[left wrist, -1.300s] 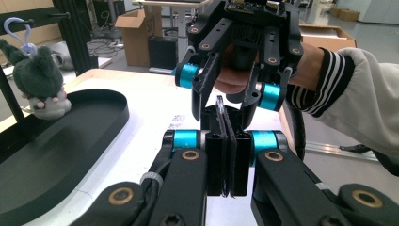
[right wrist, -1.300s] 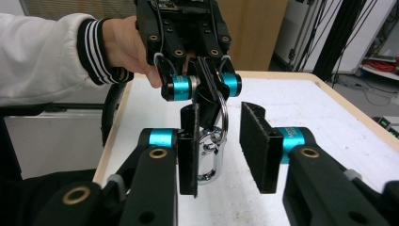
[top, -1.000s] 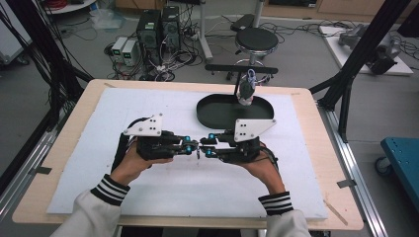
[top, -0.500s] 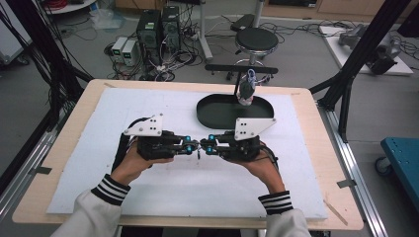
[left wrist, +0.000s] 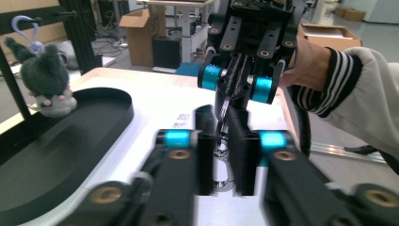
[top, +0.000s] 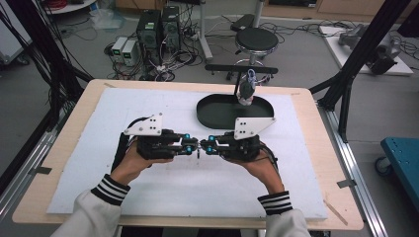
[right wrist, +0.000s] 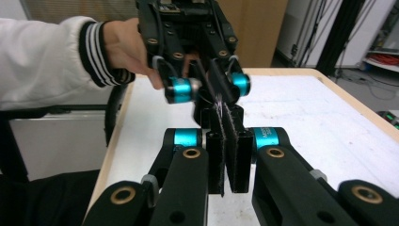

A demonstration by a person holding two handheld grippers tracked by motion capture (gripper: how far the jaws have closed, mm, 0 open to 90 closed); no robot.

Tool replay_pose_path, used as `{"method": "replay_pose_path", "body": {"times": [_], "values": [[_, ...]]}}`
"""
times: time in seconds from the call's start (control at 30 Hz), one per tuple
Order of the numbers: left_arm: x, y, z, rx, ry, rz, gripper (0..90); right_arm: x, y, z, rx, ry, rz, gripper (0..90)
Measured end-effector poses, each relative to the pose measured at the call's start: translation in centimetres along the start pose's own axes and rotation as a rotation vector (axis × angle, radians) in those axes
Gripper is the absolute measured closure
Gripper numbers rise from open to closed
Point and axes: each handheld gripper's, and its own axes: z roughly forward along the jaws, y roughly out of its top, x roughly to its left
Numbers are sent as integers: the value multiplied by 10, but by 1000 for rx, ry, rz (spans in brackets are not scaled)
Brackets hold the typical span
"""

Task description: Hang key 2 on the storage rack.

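Left hand-held gripper (top: 196, 146) jaws just parted, thin item (left wrist: 221, 123) upright between.

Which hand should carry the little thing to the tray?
Right, probably: right gripper is shut on the thin strap, nearer the black tray; left gripper jaws have just been opening around it.

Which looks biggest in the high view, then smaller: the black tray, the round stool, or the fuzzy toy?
1. Black tray
2. Round stool, though it stands farther from the camera, so it may look smaller than it is
3. Fuzzy toy
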Motion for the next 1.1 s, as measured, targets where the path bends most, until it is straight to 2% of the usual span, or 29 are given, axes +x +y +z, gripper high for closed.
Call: {"method": "replay_pose_path", "body": {"times": [0.03,0.13,0.17,0.2,0.23,0.27,0.3,0.33,0.57,0.7,0.77,0.83,1.1], "values": [[1,0,-1,5,3,2,692,0,0,0,3,-1,2,884],[1,-3,-2,17,32,6,461,0,0,-1,7,-20,-1,884],[1,-4,-3,25,54,19,387,-1,0,-2,10,-30,2,884],[0,-5,-3,26,107,37,274,-1,0,-3,6,-31,5,884],[0,-7,-5,23,125,48,150,-2,0,-4,9,-43,8,884],[1,-8,-8,22,123,39,137,-2,-1,-5,12,-54,11,884],[1,-9,-9,27,150,29,100,-3,-1,-6,9,-62,11,884],[1,-11,-11,33,182,20,18,-4,-1,-7,9,-73,11,884],[3,-27,-34,35,280,25,17,-11,5,-20,12,-137,37,884],[0,-38,-48,2,319,50,17,-16,9,-26,24,-186,42,883],[-1,-43,-55,-7,337,47,17,-18,12,-30,24,-203,42,883],[-2,-50,-63,-37,367,53,17,-21,15,-33,26,-222,44,883],[-4,-77,-88,-67,427,22,17,-34,22,-46,35,-275,51,883]]}}
